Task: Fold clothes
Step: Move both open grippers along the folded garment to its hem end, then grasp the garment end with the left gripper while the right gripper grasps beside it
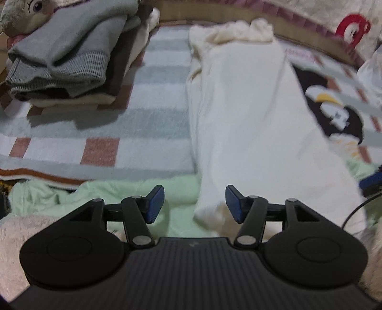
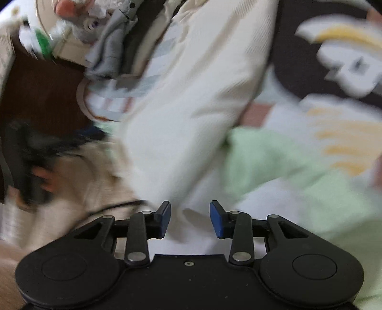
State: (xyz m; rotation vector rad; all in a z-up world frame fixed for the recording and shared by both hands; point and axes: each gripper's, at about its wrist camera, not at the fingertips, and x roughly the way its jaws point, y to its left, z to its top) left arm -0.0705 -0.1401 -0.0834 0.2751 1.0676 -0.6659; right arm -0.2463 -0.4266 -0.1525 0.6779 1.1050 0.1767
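Observation:
A cream-white garment [image 1: 250, 114] lies folded into a long strip on a checked blanket [image 1: 148, 95], running away from me. My left gripper [image 1: 194, 204] is open and empty, its blue pads [image 1: 155, 202] just above the strip's near left corner. In the blurred right wrist view the same garment [image 2: 191, 107] fills the middle. My right gripper [image 2: 190, 220] is open, its jaws either side of the garment's near edge, not closed on it.
A stack of folded grey and cream clothes [image 1: 69, 54] sits at the back left with a plush toy [image 1: 23, 14] behind it. A light green cloth [image 1: 119, 195] lies at the near edge. A penguin print [image 1: 334, 107] marks the blanket on the right.

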